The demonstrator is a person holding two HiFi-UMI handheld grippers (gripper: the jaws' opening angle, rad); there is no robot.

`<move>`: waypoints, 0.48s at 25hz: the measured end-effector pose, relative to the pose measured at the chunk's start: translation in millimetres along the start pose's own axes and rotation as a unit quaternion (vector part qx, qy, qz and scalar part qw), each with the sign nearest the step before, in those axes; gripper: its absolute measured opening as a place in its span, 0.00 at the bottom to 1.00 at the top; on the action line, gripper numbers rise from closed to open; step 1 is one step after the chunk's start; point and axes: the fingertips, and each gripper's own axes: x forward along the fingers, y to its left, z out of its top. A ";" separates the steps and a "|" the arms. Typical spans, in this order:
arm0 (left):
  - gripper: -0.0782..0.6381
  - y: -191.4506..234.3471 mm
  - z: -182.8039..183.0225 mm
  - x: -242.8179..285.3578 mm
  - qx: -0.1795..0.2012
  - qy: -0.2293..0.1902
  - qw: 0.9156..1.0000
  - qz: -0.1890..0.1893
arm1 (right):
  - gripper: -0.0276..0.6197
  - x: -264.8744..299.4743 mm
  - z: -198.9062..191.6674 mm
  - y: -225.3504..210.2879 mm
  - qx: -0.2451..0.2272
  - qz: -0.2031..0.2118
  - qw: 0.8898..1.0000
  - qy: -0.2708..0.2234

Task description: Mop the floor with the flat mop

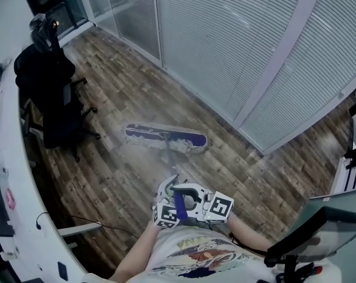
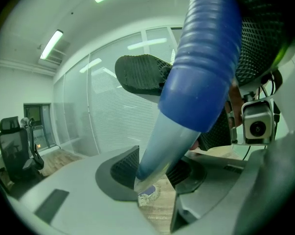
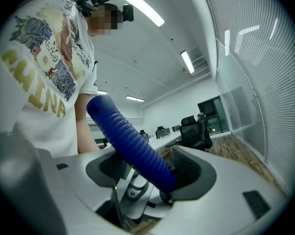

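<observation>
Down on the floor (image 1: 116, 102) our mop head (image 1: 166, 137) lies flat, and we clamp its handle (image 3: 127, 133) with left hand-held gripper (image 2: 154, 173) and right hand-held gripper (image 3: 149, 168) alike.

The flat mop head (image 1: 166, 138) lies on the floor (image 1: 118, 175) at the middle, just before the glass wall (image 1: 225, 46) that runs behind it. The mop handle (image 1: 179, 205) slants back to the person at the near edge (left gripper (image 2: 154, 173) lower on it, right gripper (image 3: 152, 173) above). An office chair (image 1: 51, 99) stands far left beside the desk (image 1: 6, 240) along the left edge; another chair (image 1: 319, 232) stands near right.
</observation>
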 end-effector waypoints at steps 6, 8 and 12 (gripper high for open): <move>0.27 90.0 -1.1 34.5 0.009 -0.001 1.000 -0.010 | 0.46 58.8 18.4 -76.1 -0.025 0.004 1.000 -0.007; 0.27 117.0 -3.8 49.3 0.015 -0.001 1.000 -0.008 | 0.46 73.7 19.7 -101.9 -0.019 0.004 1.000 -0.005; 0.27 147.9 -10.8 76.2 0.036 0.006 0.999 -0.012 | 0.46 88.5 17.2 -141.2 -0.011 0.009 1.000 0.005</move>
